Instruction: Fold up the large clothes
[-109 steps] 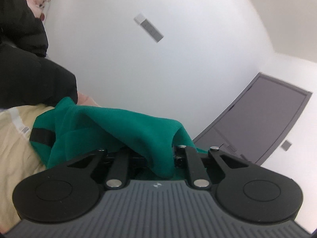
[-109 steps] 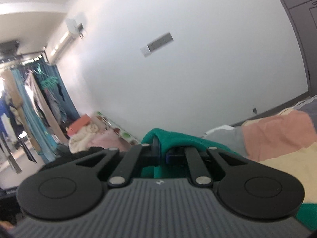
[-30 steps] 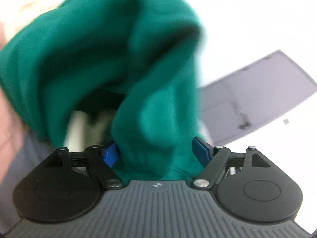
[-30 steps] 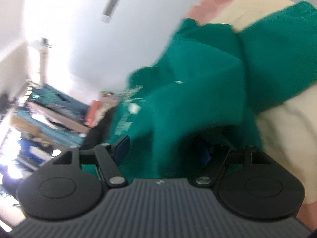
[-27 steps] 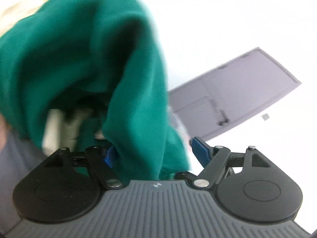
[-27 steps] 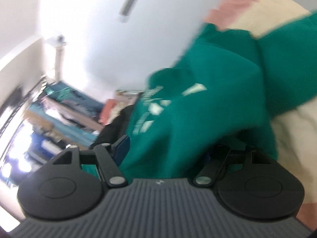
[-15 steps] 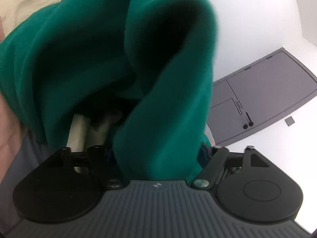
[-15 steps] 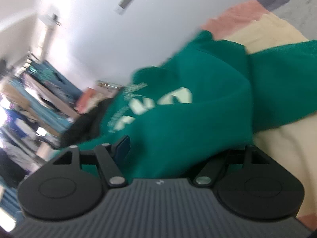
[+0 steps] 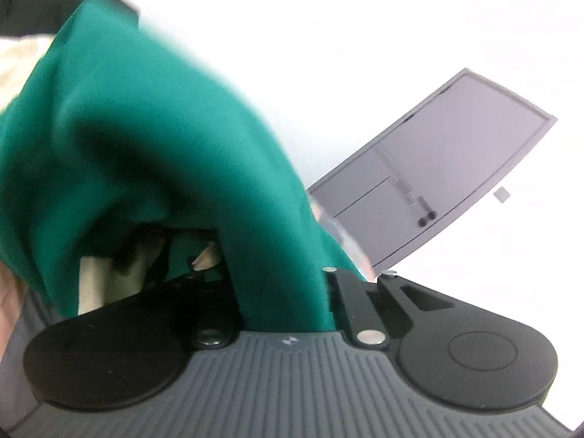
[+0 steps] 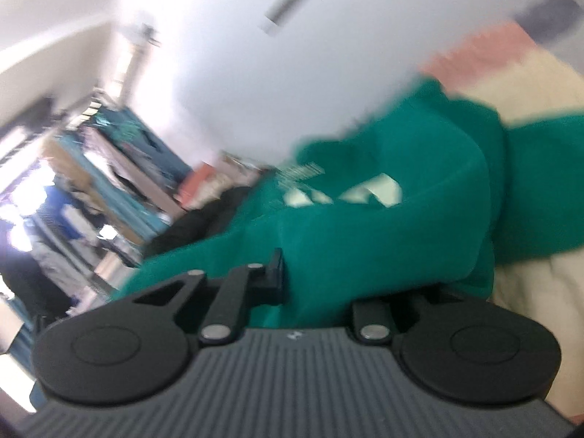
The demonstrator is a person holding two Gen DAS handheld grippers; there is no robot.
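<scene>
Both grippers are pinching the green sweatshirt (image 9: 153,153) right now. The left gripper (image 9: 283,292) is clamped down on a thick fold of it, jaws drawn tight together after just closing, and the cloth is coming up out of them and draping over to the left of the view. The right gripper (image 10: 314,284) is doing the same thing on its side: its jaws have just been closing and they're squeezing a bunched ridge of the same sweatshirt (image 10: 383,233), with the pale print on the front showing just above the grip.

Working outward from the sweatshirt: it's lying on a bed, on a cream blanket (image 10: 529,284) that's peeking out to its right and below it, with a pink patch (image 10: 478,51) further back. Behind the sweatshirt in the left view, a plain white wall (image 9: 365,54) is filling most of the frame, and a grey door (image 9: 438,168) is sitting off to the sweatshirt's right. In the right view everything's pretty blurry, but left of the sweatshirt there's a dark jacket (image 10: 193,226), and beyond that a rack of hanging clothes (image 10: 109,168).
</scene>
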